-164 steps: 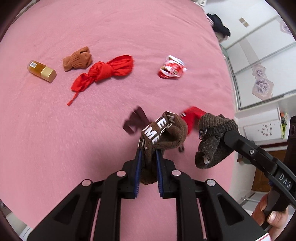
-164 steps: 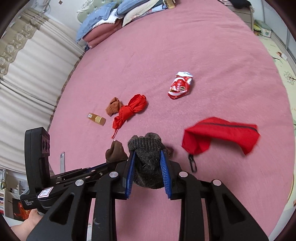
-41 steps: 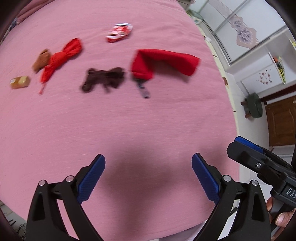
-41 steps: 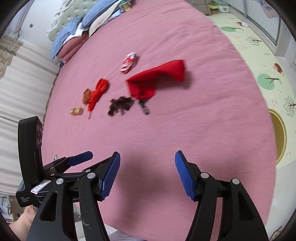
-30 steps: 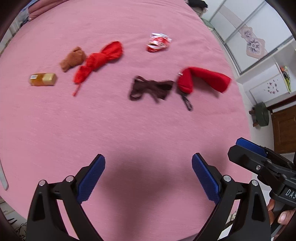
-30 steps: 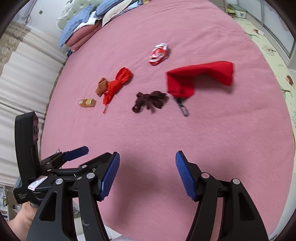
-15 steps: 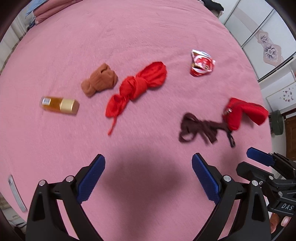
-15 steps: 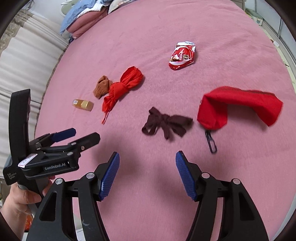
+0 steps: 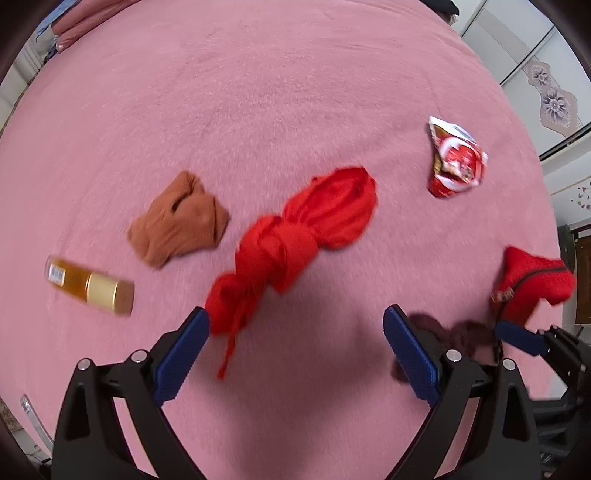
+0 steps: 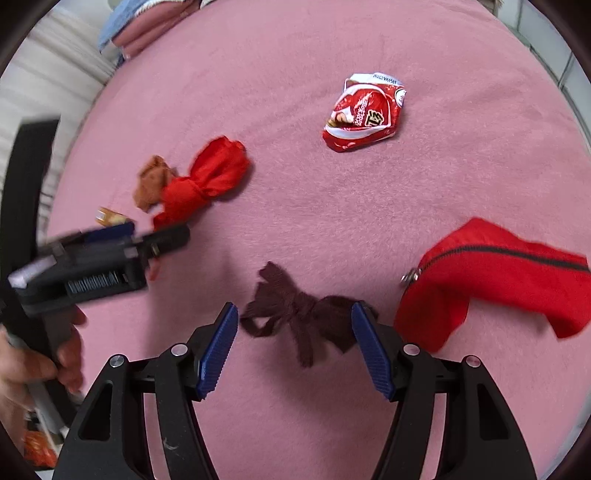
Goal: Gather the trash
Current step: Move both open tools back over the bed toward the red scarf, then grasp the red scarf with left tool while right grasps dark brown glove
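Note:
On the pink bed lie a crumpled red snack wrapper (image 9: 456,162) (image 10: 364,115), a small amber bottle with a gold cap (image 9: 89,285) (image 10: 109,216), a knotted red cloth (image 9: 295,236) (image 10: 204,181), a tan sock (image 9: 177,220) (image 10: 151,181), a knotted dark brown sock (image 10: 299,314) (image 9: 458,332) and a red zip pouch (image 10: 495,277) (image 9: 528,284). My left gripper (image 9: 295,350) is open and empty, low over the red cloth's tail. My right gripper (image 10: 294,345) is open and empty, with the brown sock between its jaws.
The pink blanket (image 9: 280,96) covers the whole bed. Folded clothes (image 10: 147,18) lie at its far end. A curtain (image 10: 40,85) hangs at the left side. Closet doors (image 9: 535,66) stand beyond the right edge.
Both grippers have dropped closer to the bed and moved forward. The left one now hangs over the red cloth, the right one straddles the brown sock. Both stay open.

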{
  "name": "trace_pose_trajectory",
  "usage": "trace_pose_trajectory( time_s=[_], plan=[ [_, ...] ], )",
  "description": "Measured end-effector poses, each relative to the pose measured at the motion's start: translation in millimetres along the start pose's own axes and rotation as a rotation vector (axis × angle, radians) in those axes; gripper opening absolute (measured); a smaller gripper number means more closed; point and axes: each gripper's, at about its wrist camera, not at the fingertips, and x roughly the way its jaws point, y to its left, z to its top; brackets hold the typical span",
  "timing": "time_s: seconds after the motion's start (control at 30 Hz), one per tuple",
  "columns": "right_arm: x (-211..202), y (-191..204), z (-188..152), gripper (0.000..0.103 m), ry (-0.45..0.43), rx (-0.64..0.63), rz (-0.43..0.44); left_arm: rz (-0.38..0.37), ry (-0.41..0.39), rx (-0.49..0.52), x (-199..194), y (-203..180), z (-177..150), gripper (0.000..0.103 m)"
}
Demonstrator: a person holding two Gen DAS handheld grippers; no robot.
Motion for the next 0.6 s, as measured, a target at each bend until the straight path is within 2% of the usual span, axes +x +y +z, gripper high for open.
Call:
trace_pose_trajectory(
  time_s=[0.2,0.37,0.47,0.53,0.6],
  plan=[
    [23,-1,4,0.062,0.038,-0.048,-0.026,-0.03,0.064,-0.038,30,8,23,0.094],
    [35,-2,-5,0.061,0.074,-0.049,-0.011,0.028,0.099,-0.036,46,6,25,0.088],
    [40,-8,-9,0.041,0.111,-0.033,0.03,0.071,0.104,-0.034,49,5,21,0.079],
    [39,-14,-10,0.035,0.11,-0.018,0.052,0.069,0.097,-0.045,47,6,18,0.072],
    [36,-18,-11,0.029,0.104,-0.001,0.075,0.061,0.089,-0.056,43,8,14,0.054]
  ],
)
